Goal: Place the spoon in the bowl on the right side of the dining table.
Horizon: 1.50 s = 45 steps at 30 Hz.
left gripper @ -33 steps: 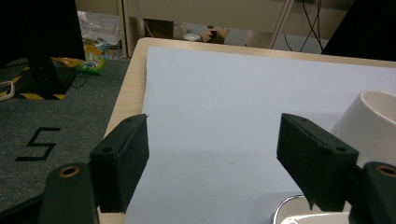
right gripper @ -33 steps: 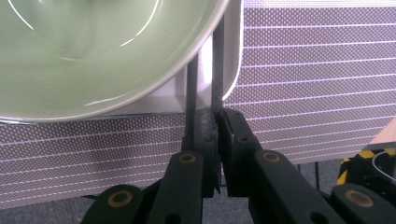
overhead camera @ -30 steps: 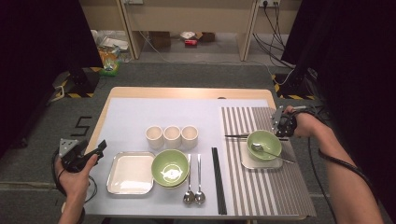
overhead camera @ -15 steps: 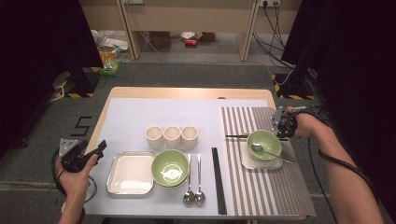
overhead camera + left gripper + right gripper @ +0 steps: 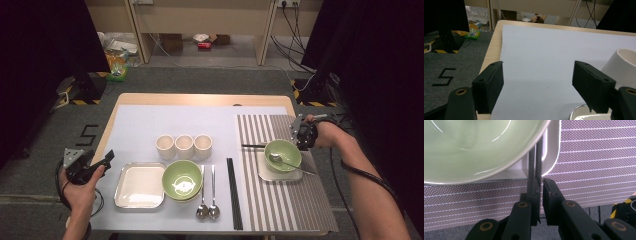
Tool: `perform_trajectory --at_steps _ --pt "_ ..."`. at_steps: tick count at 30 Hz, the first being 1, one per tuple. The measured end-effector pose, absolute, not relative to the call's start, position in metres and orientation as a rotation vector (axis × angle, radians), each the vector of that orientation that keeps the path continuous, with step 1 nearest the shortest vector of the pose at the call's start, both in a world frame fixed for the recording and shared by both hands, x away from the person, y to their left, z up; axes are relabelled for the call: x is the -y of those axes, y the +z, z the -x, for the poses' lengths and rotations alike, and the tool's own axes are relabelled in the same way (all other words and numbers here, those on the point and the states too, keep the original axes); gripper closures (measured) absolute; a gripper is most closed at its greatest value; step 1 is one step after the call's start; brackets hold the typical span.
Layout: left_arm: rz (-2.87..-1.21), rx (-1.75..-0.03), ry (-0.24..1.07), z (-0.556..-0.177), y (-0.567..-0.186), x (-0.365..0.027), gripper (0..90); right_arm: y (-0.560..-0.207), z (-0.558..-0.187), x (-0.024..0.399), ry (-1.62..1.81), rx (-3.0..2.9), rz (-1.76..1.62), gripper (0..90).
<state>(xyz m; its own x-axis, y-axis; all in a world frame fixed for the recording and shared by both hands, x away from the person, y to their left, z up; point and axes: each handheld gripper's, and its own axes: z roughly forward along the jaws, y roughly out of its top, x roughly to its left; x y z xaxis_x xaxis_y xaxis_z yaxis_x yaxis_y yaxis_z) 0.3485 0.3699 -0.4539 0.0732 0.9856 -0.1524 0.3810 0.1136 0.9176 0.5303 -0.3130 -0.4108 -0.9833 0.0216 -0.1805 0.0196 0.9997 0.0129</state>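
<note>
Two Chopsticks at the Right Gripper's Jaws

Two black chopsticks [image 5: 535, 167] run between the jaws of the right gripper [image 5: 541, 183] and on under the rim of the green bowl [image 5: 479, 147], which sits on a small square plate [image 5: 550, 157] on the striped placemat [image 5: 596, 157]. Little differs from a second ago in the high view: both hands hold their places and the tableware lies as it did — but the right jaws have just been opening. The left jaw's pad lies against the chopsticks; the right pad stands just beside them with a thin gap, so the grip looks loosened rather than pressed. From above, the chopsticks [image 5: 252, 146] poke out to the left of the bowl [image 5: 283, 154], the right gripper [image 5: 301, 135] at its far right rim.

The left gripper [image 5: 102, 161] hangs off the table's left edge — its jaws wide apart with nothing between them, near the larger square plate [image 5: 140, 186].
</note>
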Motion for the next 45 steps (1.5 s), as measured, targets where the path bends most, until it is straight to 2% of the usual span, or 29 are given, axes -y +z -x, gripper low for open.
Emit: perform_trajectory --at_steps 13,22,45 --pt "-1.418 -1.466 0.826 -0.348 -0.454 -0.370 24.4 -0.404 -0.532 0.315 0.009 -2.945 -0.078 82.6" --pt "-1.417 -1.467 0.827 -0.348 -0.453 -0.370 24.5 -0.403 -0.532 0.318 -0.005 -2.947 -0.089 90.0" --pt "-1.422 -1.466 0.828 -0.349 -0.454 -0.370 24.5 -0.407 -0.531 0.333 -0.098 -2.951 -0.126 90.0"
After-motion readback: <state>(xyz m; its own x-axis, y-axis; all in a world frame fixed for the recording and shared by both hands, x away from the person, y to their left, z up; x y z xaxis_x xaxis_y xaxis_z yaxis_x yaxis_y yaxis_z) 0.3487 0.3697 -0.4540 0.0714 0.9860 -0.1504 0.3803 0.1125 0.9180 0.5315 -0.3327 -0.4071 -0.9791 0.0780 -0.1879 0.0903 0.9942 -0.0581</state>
